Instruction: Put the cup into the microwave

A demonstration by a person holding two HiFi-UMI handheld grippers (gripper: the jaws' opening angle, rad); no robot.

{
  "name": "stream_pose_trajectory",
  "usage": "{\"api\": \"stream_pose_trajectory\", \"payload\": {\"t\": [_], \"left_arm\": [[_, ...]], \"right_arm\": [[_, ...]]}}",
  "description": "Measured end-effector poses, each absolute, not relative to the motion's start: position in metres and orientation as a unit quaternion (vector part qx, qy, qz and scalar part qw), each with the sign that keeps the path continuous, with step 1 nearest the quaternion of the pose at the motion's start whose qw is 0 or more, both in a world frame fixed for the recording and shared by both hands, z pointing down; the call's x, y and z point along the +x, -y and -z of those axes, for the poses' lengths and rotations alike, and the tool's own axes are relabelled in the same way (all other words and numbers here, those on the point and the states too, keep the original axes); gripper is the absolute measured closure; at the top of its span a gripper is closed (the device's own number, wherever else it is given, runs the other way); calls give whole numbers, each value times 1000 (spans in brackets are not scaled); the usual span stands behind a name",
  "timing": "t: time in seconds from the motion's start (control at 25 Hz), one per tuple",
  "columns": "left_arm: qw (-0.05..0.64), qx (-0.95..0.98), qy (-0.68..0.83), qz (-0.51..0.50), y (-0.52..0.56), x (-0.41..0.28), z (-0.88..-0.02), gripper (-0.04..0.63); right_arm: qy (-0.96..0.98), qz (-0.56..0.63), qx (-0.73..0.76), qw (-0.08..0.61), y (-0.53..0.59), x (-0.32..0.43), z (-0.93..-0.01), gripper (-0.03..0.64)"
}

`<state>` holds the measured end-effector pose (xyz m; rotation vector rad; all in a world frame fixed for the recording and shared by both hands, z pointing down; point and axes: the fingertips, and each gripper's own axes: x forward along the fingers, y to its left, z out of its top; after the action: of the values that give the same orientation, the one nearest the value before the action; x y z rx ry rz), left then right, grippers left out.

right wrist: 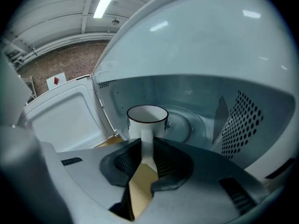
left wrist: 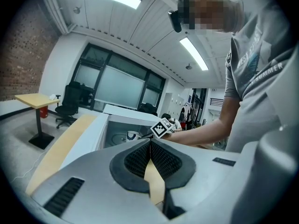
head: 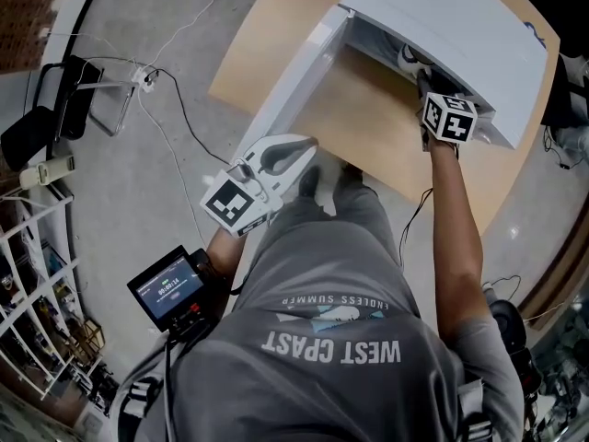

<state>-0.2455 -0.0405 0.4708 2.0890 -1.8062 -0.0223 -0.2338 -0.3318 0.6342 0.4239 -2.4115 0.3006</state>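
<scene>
A white cup (right wrist: 147,119) with a dark rim hangs inside the open white microwave (head: 442,17), just above its glass turntable (right wrist: 189,125). My right gripper (right wrist: 147,146) is shut on the cup's handle and reaches into the cavity; in the head view its marker cube (head: 448,118) sits at the opening and the cup (head: 410,58) shows just past it. My left gripper (head: 306,147) is held low near the table's front edge, beside the open door (head: 294,72). Its jaws (left wrist: 150,143) are shut with nothing between them. In the left gripper view the cup (left wrist: 132,135) shows inside the cavity.
The microwave stands on a wooden table (head: 267,35). Its door (right wrist: 65,118) is swung wide to the left. A perforated wall (right wrist: 243,125) bounds the cavity's right side. A small screen device (head: 170,288) hangs at the person's left hip. Cables and a power strip (head: 145,76) lie on the floor.
</scene>
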Motion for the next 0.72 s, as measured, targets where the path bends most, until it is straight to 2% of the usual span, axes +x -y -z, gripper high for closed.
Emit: {"api": "stream_pose_trajectory", "payload": {"t": [0.36, 0.72], "left_arm": [[204, 732, 650, -7, 45, -249, -476, 575], [219, 723, 655, -11, 60, -256, -465, 575]], "right_arm": [[928, -106, 177, 310, 348, -242, -639, 545], [937, -47, 212, 274, 386, -260, -630, 543]]}}
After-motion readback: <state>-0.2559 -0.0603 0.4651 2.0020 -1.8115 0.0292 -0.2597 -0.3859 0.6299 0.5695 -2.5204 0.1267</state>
